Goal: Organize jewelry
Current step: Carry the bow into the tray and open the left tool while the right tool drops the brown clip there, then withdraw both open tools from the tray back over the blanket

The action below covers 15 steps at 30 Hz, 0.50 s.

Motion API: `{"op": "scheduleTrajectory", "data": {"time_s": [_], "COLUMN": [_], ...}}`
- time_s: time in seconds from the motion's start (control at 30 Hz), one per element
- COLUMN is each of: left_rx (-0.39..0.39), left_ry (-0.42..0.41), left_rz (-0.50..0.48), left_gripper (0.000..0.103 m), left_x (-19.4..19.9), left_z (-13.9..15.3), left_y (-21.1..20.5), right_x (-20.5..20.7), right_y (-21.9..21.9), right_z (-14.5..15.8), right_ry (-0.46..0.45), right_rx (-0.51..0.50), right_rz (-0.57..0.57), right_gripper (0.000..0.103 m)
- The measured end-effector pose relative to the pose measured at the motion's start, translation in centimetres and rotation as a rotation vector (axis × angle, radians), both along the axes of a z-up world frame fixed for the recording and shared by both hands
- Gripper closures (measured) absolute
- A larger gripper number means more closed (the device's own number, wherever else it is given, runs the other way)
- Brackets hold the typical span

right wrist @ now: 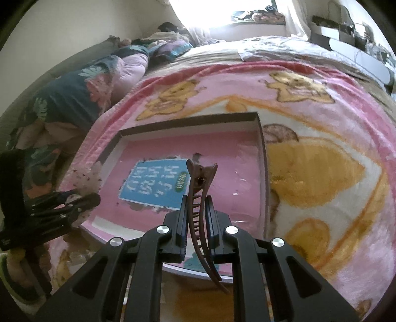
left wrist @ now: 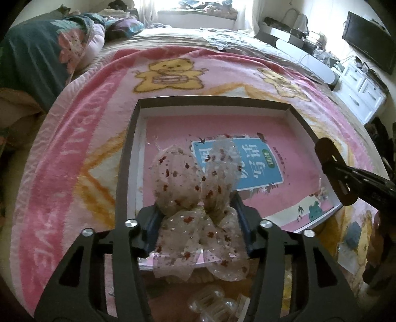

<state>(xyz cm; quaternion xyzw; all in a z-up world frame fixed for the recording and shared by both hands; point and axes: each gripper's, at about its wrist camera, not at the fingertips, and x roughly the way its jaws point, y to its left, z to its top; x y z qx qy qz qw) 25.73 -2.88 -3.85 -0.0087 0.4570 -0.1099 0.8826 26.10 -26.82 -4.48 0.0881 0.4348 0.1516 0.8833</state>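
STAGE: early, by the look of it | LEFT: left gripper [left wrist: 198, 220] pinching sheer bow [left wrist: 195, 188], lower centre, over box [left wrist: 215, 102] | RIGHT: right gripper [right wrist: 198, 223] clamped on brown claw clip [right wrist: 201, 198], centre | BOX: no jewelry inside (only pink liner) | LEFT TO DO: both pieces unplaced; clear clip [left wrist: 210, 303] at bottom edge

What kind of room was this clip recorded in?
Most likely a bedroom: the shallow box sits on a bed covered by a pink bear blanket, with a rumpled quilt and a wall TV.

Home bedroom, bed with teddy-bear blanket [left wrist: 81, 138], pillows [left wrist: 37, 57], window [left wrist: 198, 7], probably a television [left wrist: 368, 37]
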Motion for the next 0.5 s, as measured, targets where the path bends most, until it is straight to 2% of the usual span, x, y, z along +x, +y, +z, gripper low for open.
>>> {"op": "scheduleTrajectory", "data": {"time_s": [0.07, 0.2, 0.3, 0.4, 0.43, 0.5], "left_rx": [-0.004, -0.012, -0.007, -0.009, -0.012, -0.019], "left_ry": [-0.003, -0.008, -0.015, -0.019, -0.022, -0.026], "left_rz": [0.008, 0.023, 0.036, 0.051, 0.058, 0.069], "left_gripper": [0.046, 0.036, 0.031, 0.025, 0.022, 0.019], "left_x": [-0.1, -0.5, -0.6, -1.0, -1.2, -1.5], "left_z": [0.0, 0.3, 0.4, 0.6, 0.8, 1.1], "left_y": [0.1, 0.4, 0.7, 1.1, 1.3, 1.5], "right_x": [0.1, 0.1, -0.2, -0.5, -0.7, -1.1], "right_y": [-0.1, -0.1, 0.1, 0.2, 0.3, 0.2], "right_z": [-0.2, -0.4, -0.3, 0.1, 0.4, 0.8], "right_ry": [0.006, 0.01, -0.006, -0.022, -0.029, -0.043], "right_rx": [-0.002, -0.013, -0.028, -0.05, -0.05, -0.044], "right_rz": [-0.007, -0.019, -0.027, -0.033, -0.034, -0.04], "right_gripper": [0.09, 0.087, 0.064, 0.054, 0.047, 0.038]}}
